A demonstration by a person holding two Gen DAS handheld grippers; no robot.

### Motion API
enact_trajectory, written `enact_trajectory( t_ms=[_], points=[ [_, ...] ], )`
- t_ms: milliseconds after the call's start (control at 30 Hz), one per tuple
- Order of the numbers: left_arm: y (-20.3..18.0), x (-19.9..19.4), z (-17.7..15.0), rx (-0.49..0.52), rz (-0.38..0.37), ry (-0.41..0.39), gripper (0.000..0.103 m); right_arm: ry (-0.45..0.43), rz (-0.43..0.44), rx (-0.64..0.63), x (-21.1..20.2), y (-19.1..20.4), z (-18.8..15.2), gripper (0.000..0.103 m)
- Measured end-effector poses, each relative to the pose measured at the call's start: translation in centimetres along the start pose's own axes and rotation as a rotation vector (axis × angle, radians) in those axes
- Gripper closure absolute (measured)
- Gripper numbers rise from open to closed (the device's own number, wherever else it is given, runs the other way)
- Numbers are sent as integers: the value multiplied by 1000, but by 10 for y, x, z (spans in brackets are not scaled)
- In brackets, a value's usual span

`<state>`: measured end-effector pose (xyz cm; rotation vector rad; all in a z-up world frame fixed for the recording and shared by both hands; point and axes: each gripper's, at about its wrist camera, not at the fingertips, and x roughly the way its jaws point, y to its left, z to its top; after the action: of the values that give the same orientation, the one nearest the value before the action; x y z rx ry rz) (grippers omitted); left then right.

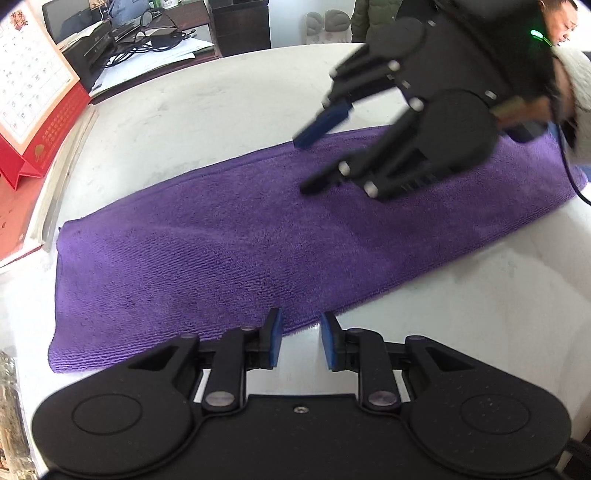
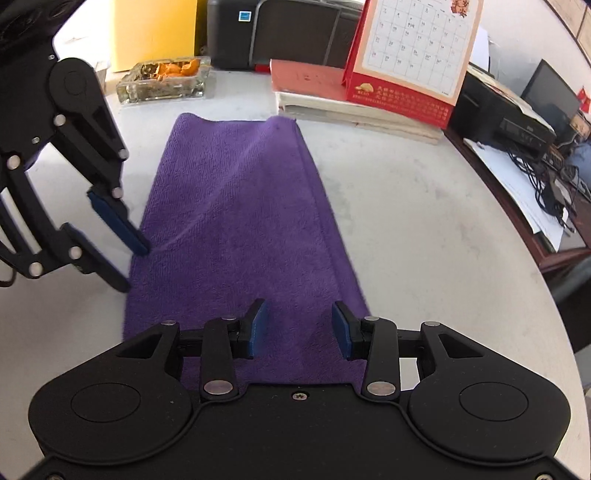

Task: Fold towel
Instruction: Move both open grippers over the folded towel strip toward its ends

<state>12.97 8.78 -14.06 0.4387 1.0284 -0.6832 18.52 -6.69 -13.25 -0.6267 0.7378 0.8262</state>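
A purple towel [image 1: 236, 254] lies as a long folded strip on the white round table [image 1: 207, 110]. My left gripper [image 1: 302, 341] stands at the towel's long near edge, its jaws a little apart with nothing between them. In the right wrist view the left gripper [image 2: 129, 264] points its blue fingertips at the towel's [image 2: 240, 206] left edge. My right gripper [image 2: 298, 330] hovers open over the towel's near short end, with only cloth below it. The left wrist view shows the right gripper [image 1: 314, 155], blurred, above the towel's right part.
A red desk calendar [image 2: 406, 55] stands on stacked books [image 2: 351, 110] beyond the towel's far end. A glass dish of orange peel [image 2: 166, 79] and a black printer [image 2: 288, 33] sit nearby. A side desk with cables [image 2: 546, 177] lies past the table's right edge.
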Motion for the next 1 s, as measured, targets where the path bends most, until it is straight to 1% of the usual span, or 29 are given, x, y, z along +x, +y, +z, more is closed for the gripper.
enact_trajectory(
  t_ms=[200,300,400,500,567,733,800,900,933,1000],
  points=[
    [8,-4,0,-62,-24,-2,81,15,-51,38,7,-24,3,66],
    [15,-8,-1,-71,9,-10,81,28,-73,53,5,-29,10,66],
    [27,-16,-4,-93,56,-28,81,-30,-1,81,-2,-33,24,66],
    [41,-20,-5,-109,107,-44,81,-55,62,46,4,-31,41,66],
    [49,-21,-3,-116,134,-52,81,-65,112,31,14,-29,55,66],
    [65,-18,2,-125,190,-51,81,-67,192,8,47,-28,78,66],
    [70,-15,4,-119,215,-38,81,-67,211,5,56,-27,83,66],
    [73,-9,1,-103,228,0,81,-66,223,0,65,-27,89,67],
    [72,-9,0,-99,231,2,81,-66,227,0,68,-27,90,69],
    [73,-10,-3,-103,229,-4,81,-67,239,-6,72,-28,92,71]
  ],
)
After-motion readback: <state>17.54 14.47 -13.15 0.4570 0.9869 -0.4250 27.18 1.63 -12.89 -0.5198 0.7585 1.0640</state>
